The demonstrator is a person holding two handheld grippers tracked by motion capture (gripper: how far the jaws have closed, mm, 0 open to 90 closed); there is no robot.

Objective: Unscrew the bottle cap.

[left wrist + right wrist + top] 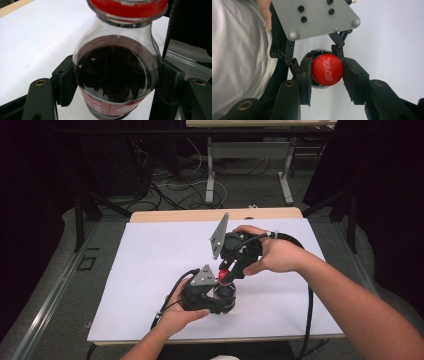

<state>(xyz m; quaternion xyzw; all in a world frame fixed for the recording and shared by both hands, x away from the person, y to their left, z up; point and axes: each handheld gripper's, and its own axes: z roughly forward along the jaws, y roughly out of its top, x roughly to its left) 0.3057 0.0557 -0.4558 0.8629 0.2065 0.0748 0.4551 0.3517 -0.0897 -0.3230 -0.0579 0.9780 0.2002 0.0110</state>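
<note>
A: How is the left claw [115, 82] set?

B: It is clamped on the clear plastic bottle of dark cola [116, 75]; in the left claw's own view each black pad is pressed against one side of the rounded shoulder, just above the red label. The bottle is seen upright between the jaws, with its base hidden.

A: And the right claw [327, 71]?

B: It is closed on the round red screw cap with white lettering [327, 70]. In the right claw's own view a pad is laid against the cap on each side, and the cap is seen from above, so this claw is pointed down onto the bottle top.

A: What is found farther out?

B: Beyond the cap, the left claw's grey three-cornered plate [314, 17] is seen. In the high view the right claw [226, 276] is placed directly over the left claw [222, 296], with the bottle [225, 292] between them, over the white counter [165, 250]. Each claw is held by a hand, the left hand [177, 315] nearest the person, the right hand [277, 255] beyond it.
</note>
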